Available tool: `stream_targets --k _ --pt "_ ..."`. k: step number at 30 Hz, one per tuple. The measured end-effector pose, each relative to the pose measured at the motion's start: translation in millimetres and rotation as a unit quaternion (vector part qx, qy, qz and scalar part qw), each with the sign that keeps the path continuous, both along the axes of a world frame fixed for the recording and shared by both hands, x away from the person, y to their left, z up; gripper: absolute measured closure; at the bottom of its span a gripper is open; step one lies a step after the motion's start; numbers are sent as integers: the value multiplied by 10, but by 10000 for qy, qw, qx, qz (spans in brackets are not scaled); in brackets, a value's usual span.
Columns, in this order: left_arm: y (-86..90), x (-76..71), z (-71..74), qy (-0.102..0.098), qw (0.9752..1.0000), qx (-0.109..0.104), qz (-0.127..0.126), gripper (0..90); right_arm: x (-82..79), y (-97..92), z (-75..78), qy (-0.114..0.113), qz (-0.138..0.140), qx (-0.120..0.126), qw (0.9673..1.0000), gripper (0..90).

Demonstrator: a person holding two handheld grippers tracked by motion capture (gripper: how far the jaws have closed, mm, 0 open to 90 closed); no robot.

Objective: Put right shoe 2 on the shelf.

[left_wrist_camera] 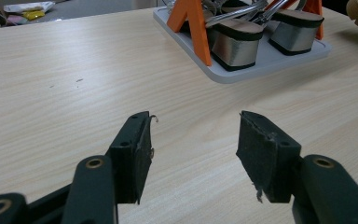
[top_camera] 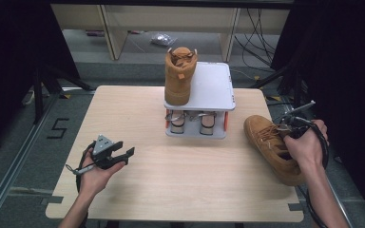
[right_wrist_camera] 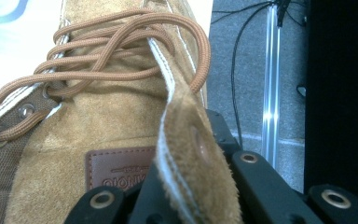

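A tan suede boot (top_camera: 271,147) lies tilted at the table's right edge, toe pointing away from me. My right gripper (top_camera: 291,133) is shut on the boot's collar. In the right gripper view the black jaws pinch the eyelet flap (right_wrist_camera: 191,154) beside the laces (right_wrist_camera: 121,51) and a brown leather label (right_wrist_camera: 116,170). A matching boot (top_camera: 179,76) stands upright on the left part of a grey stand's top shelf (top_camera: 214,85). My left gripper (top_camera: 123,156) hovers over the table's left front, open, with nothing between its pads (left_wrist_camera: 135,149).
Under the shelf two metal shoe forms (left_wrist_camera: 235,42) sit on the stand's base plate, between orange legs (left_wrist_camera: 193,23). The wooden table (top_camera: 171,180) ends close to the held boot. Cables and an aluminium rail (right_wrist_camera: 270,84) lie on the floor to the right.
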State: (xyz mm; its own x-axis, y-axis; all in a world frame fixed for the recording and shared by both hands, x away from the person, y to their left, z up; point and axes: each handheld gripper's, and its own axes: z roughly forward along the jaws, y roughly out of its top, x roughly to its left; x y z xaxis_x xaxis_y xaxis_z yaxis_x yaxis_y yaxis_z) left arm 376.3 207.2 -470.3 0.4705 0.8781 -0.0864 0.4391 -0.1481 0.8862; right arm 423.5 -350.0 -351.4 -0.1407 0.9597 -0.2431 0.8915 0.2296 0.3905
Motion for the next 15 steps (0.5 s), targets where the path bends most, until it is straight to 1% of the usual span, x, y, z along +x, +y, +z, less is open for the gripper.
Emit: stream_targets --k 3,4,10,11,12,14,15 --pt "3 1 1 -17 10000 -13 -9 439 15 9 47 -41 -15 -27 10000 867" --pt "5 4 0 -20 10000 -31 -31 439 24 11 60 -55 -15 9 10000 867" --pt "13 -5 8 -14 10000 -37 28 439 68 21 119 -108 -53 -12 9999 867" --pt "18 -3 9 -21 10000 -27 14 439 66 47 122 -109 -213 61 9997 867" --pt "19 -3 10 -27 10000 -22 9 439 79 27 130 -106 -85 -35 9999 867" --pt "20 -2 10 -26 10000 -24 10 439 95 31 128 -115 -95 8 9999 867" --pt "20 -2 10 -29 10000 -20 9 439 105 27 130 -101 -66 -16 9999 867"
